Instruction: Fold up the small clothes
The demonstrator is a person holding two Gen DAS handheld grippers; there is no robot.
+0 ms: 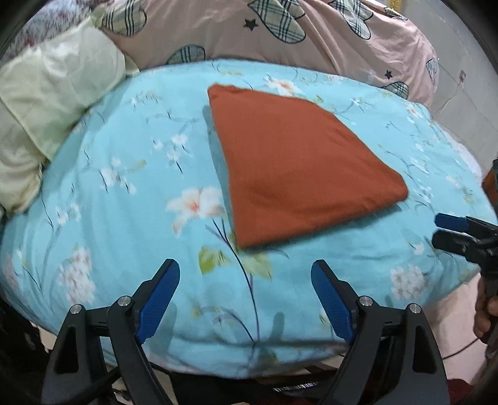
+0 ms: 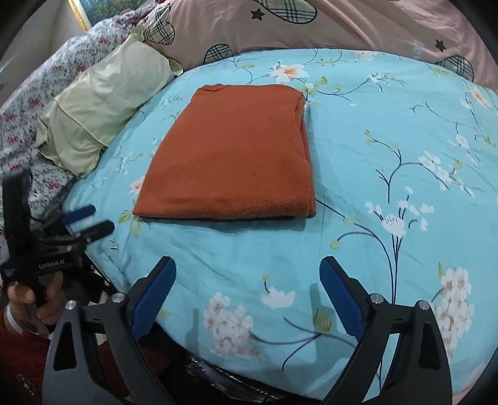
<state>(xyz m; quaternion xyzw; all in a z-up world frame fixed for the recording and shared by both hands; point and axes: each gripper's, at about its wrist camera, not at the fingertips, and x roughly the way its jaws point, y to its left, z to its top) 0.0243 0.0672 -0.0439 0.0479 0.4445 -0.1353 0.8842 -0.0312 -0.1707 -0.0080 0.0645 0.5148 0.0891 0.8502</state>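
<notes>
The rust-orange folded cloth [image 2: 230,155] lies flat on the blue flowered bedcover [image 2: 389,155], ahead of both pairs of fingers and touching neither. The left gripper [image 1: 246,277] has its fingers wide apart with nothing between them. The right gripper [image 2: 247,274] is the same, empty.

One folded rust-orange garment [image 2: 230,155], lying flat ahead of both grippers, apart from each. One light-blue floral cover [image 2: 389,149] underneath. One pale green pillow [image 2: 102,102], beyond the left gripper [image 1: 246,274] and to its left. One pink quilt with plaid hearts [image 2: 342,25] at the far side. One floral pink-and-white bedding piece [image 2: 40,93] behind the pillow. Two grippers counted: left, and right gripper [image 2: 247,272]; both spread wide, nothing between the fingers. One hand [image 2: 34,303] seen on the left gripper's handle.
</notes>
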